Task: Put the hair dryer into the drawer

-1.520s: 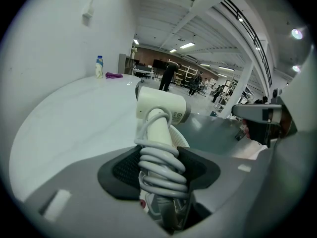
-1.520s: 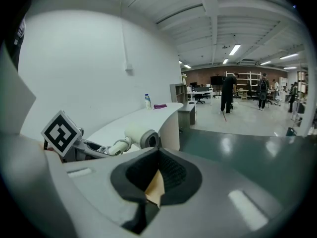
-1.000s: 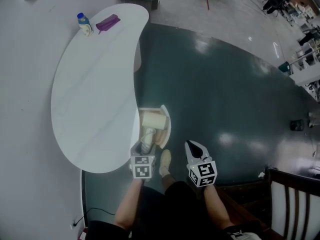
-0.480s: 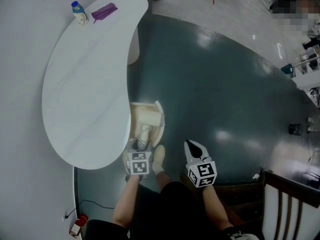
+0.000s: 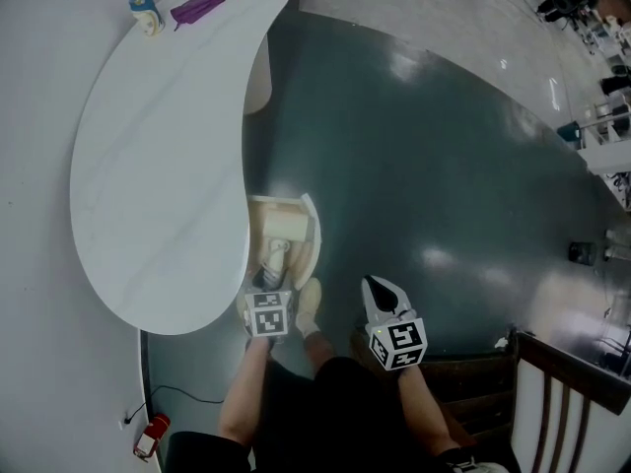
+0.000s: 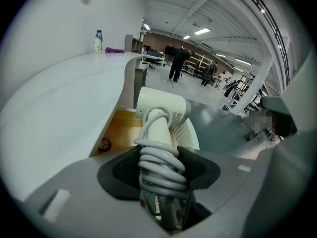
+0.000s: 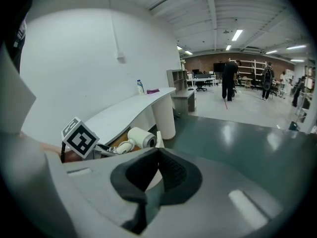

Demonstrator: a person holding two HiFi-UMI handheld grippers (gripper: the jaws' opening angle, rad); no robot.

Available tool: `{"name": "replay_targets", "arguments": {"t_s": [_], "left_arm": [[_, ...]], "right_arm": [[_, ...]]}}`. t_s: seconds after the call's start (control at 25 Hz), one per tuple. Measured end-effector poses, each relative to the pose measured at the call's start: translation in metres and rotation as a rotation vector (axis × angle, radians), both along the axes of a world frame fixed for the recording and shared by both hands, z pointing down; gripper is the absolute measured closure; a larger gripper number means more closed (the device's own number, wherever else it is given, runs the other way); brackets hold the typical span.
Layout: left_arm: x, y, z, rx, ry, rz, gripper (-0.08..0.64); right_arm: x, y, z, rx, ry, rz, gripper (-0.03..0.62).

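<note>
Table (image 5: 158, 166): white, curved top; a bottle (image 5: 144, 10) and a purple pouch (image 5: 196, 8) sit just beside each other at its far end.
Drawer (image 5: 312, 235): open under the table's near edge; a small dark ring (image 6: 104, 145) lies on its wood bottom.
Floor (image 5: 444, 166): dark green, glossy; a chair (image 5: 562, 392) stands at the right.

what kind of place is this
Probably a big open workshop or lab hall, not a home: a wide glossy dark floor, strip lights on a high bare ceiling, and a curved white counter set up along one wall.
</note>
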State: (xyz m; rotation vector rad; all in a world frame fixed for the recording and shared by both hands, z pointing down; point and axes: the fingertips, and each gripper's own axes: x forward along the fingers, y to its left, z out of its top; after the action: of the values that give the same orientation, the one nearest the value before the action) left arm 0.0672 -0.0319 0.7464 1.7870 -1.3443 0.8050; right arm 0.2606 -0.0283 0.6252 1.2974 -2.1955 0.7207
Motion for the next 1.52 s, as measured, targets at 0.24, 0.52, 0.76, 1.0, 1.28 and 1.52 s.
{"name": "replay_targets", "arguments": {"t_s": [0.24,0.52,0.76,1.0,1.28,1.52], "left_arm": [[-0.005,-0.004,0.022,-0.028,-0.011,-0.020,0.327],[-0.006,-0.007,0.049,-0.058,-0.031,-0.032,0.327],[-0.004,-0.010,0.059,-0.058,-0.020,-0.048,0.327],[-0.004,-0.009,0.063,-0.061,0.009,-0.080,0.327],[-0.008,0.008,0.081,-0.137,0.002,-0.106,0.326],[-0.012,-0.001,0.091,-0.129,-0.026,-0.106,0.325]], "right_arm": [[-0.001,-0.001,0.014,-0.024,-0.003,-0.001,0.589],[0.005,0.002,0.027,-0.049,0.005,0.006,0.589],[0.011,0.005,0.036,-0.066,0.007,0.008,0.589],[0.007,0.004,0.043,-0.079,0.000,-0.003,0.589],[0.008,0.002,0.046,-0.085,0.000,0.001,0.589],[0.011,0.006,0.050,-0.095,0.005,0.003,0.589]]}}
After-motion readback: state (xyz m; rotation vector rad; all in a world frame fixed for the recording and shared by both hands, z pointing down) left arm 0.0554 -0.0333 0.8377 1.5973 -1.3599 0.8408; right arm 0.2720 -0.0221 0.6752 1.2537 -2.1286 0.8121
